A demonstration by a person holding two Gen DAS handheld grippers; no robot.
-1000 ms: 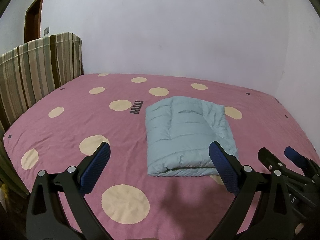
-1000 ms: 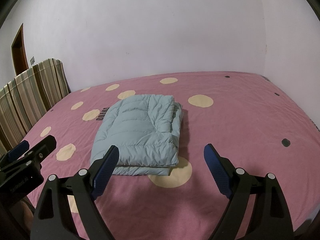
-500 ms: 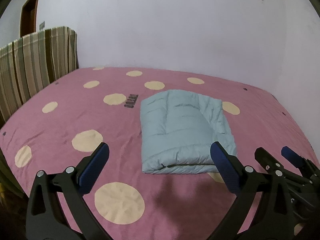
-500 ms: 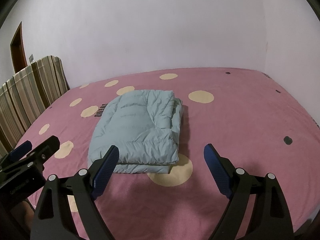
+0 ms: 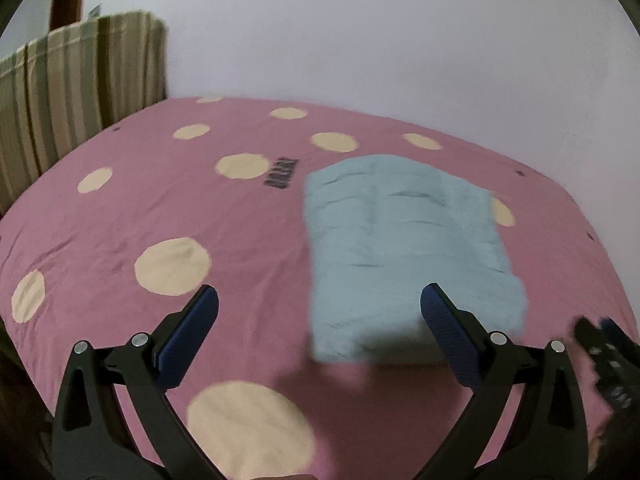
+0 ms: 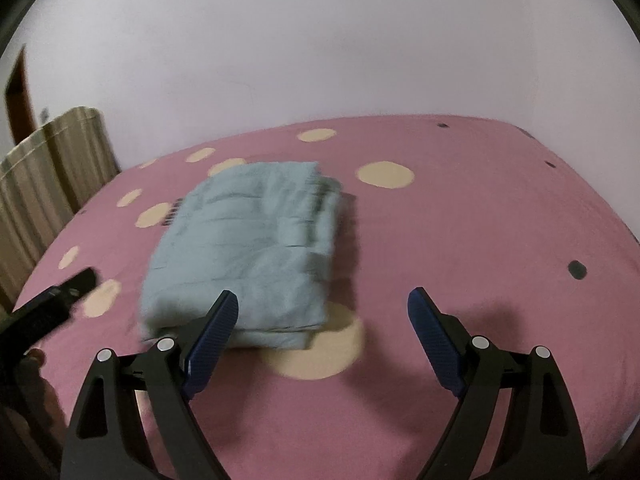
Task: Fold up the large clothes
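Both sets of tongs are seen poised above the bed, and nothing is gripped. The left gripper is held with its blue pads spread wide apart over the pink spotted bedspread, empty between them. The folded pale-blue padded jacket is found just ahead of that gripper's right-hand finger, whose tip overlaps its near edge in the view; contact cannot be told through the blur. The right gripper is likewise held wide apart and empty, with the jacket lying ahead and to the left, its near corner partly hidden behind the left-hand finger. A cream spot is seen directly between the right gripper's fingers, partly covered by the jacket. A striped headboard is seen far off to the left of both tongs.
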